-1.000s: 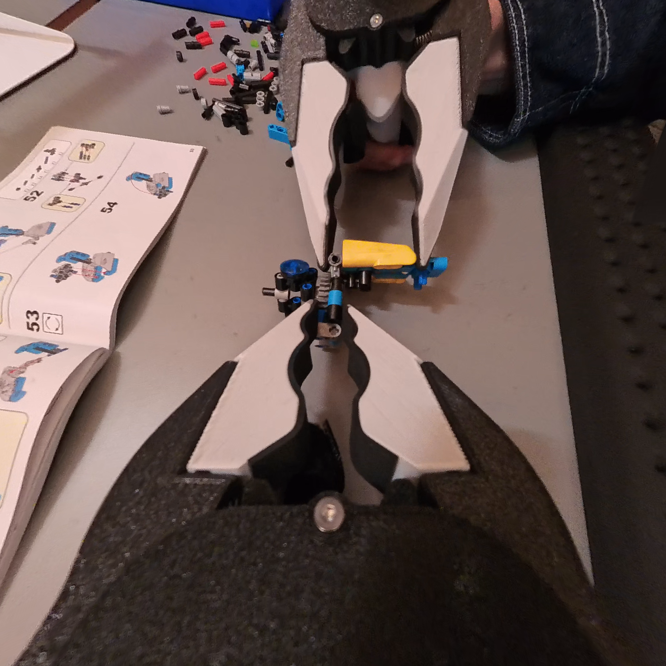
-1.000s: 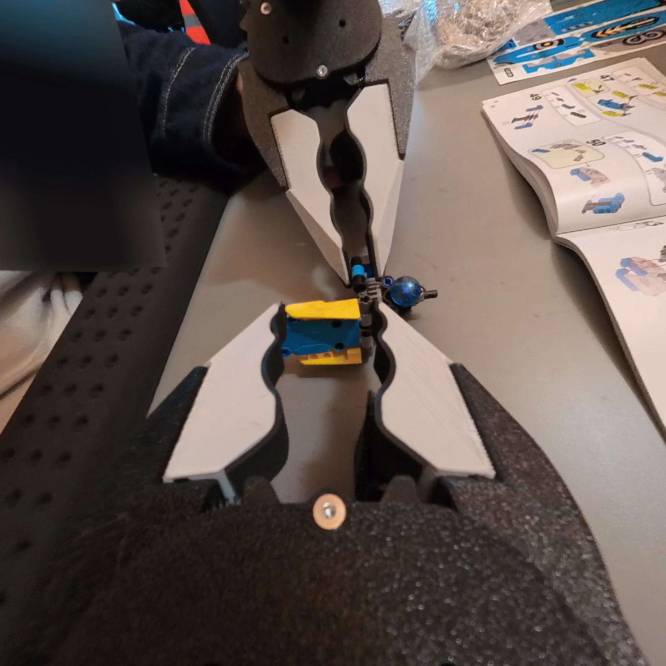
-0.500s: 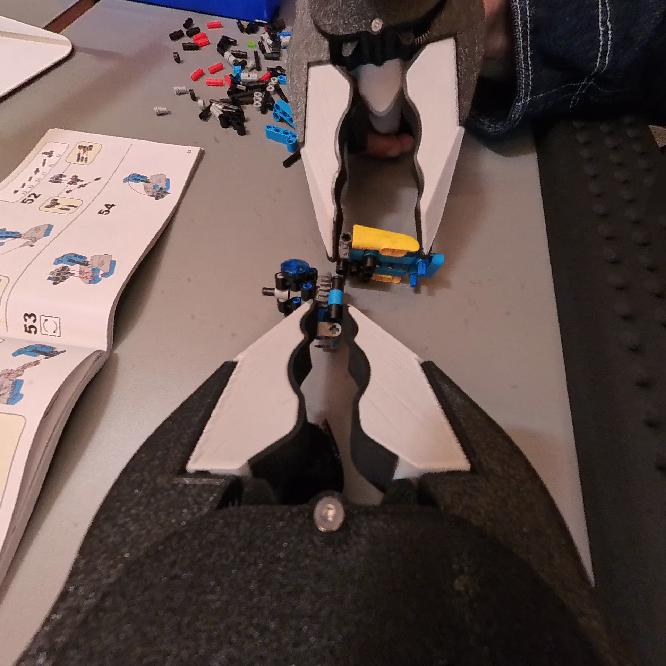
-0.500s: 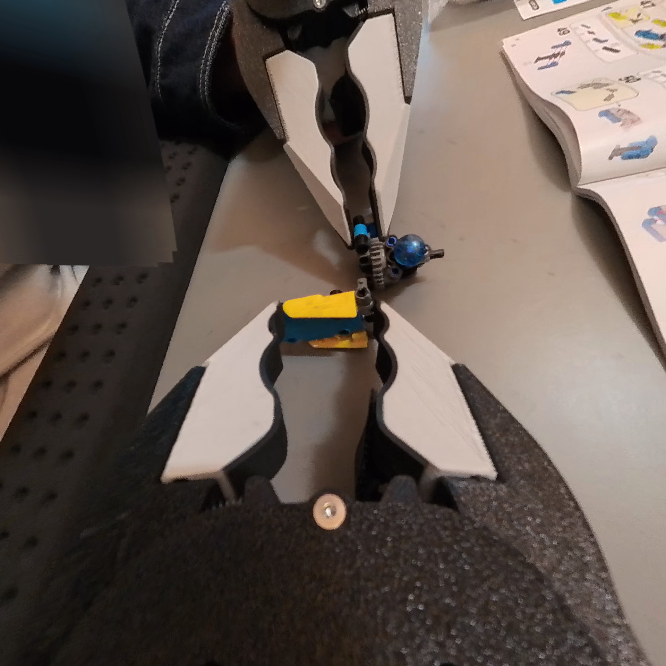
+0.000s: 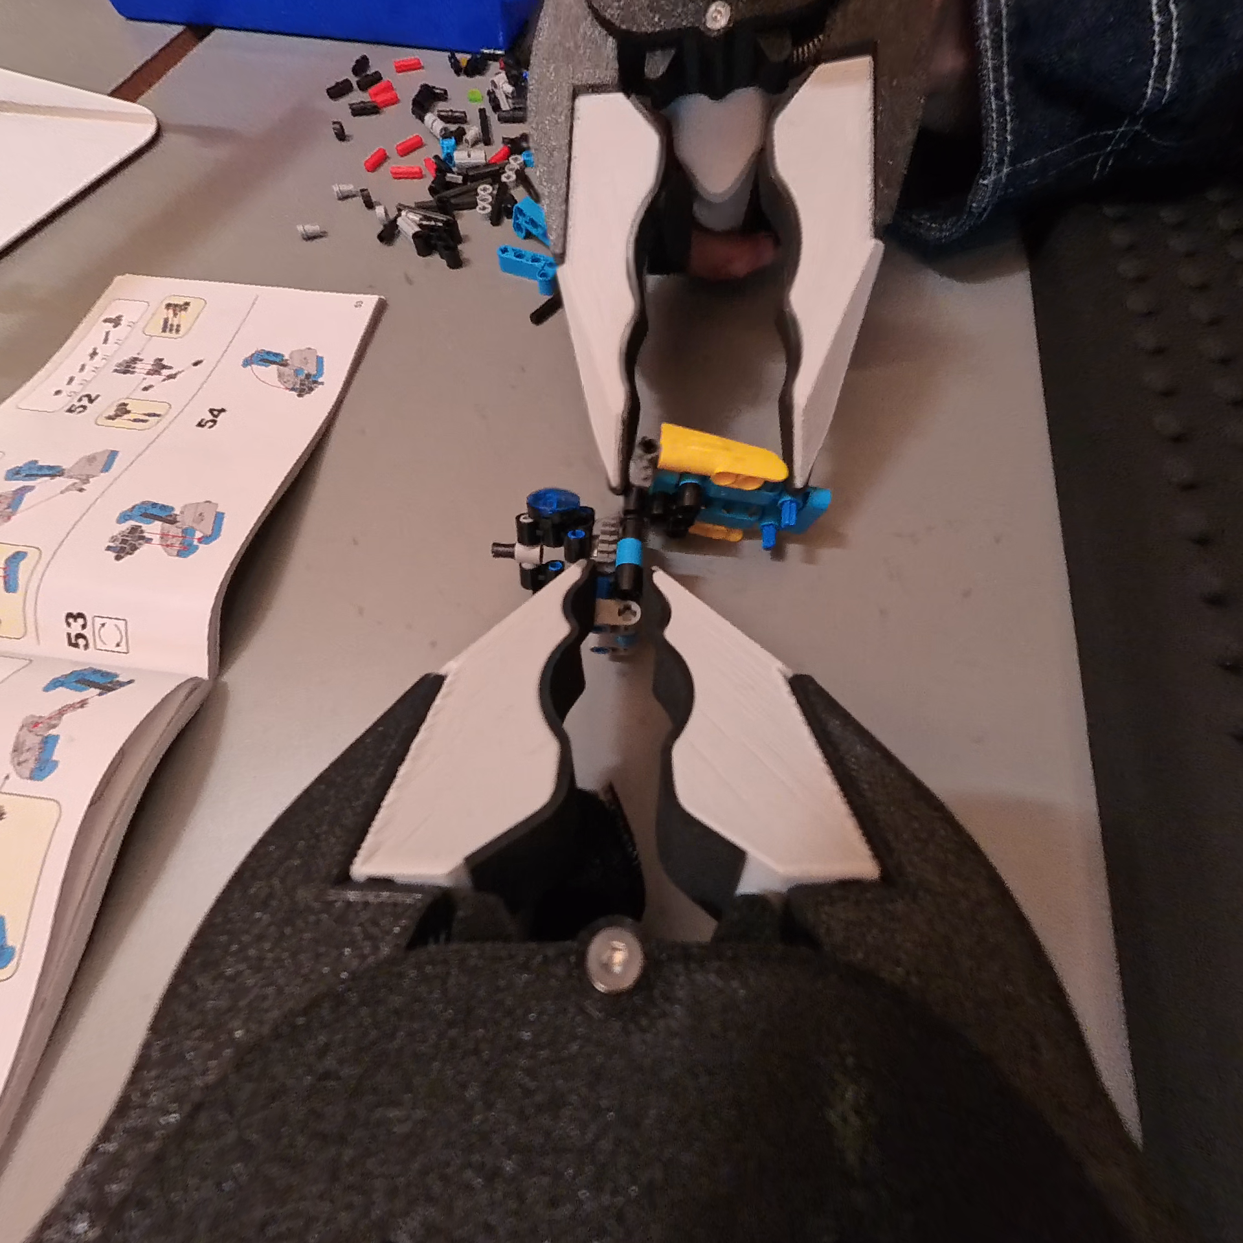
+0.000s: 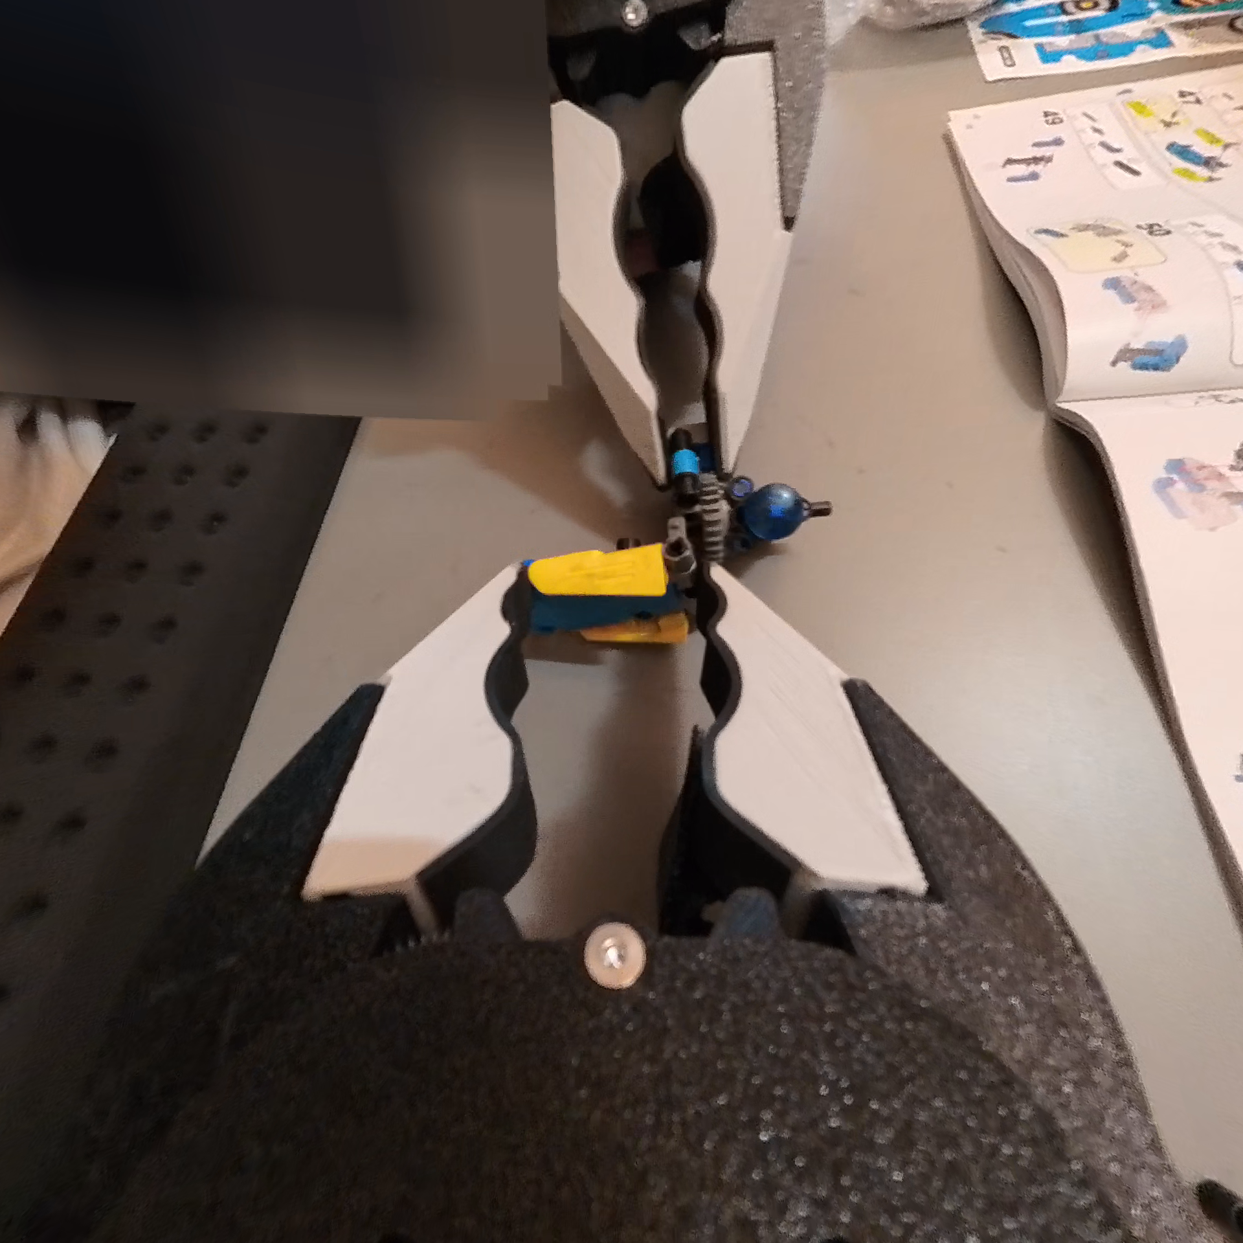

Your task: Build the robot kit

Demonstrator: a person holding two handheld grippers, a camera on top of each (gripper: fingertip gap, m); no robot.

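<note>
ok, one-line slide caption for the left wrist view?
Left gripper and right gripper each pinch a small toy-brick assembly above the grey table.

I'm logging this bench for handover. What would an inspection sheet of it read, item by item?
Surface: grey table, black perforated mat along one side.
Things: gear assembly and yellow-blue block, end to end.
Clutter: loose parts pile, open booklet, sticker sheet, blue box.
Tongs: left tongs shut on the gear assembly; right tongs shut on the yellow-blue block.
Cables: nothing seen.
Surroundings: denim sleeve.
</note>
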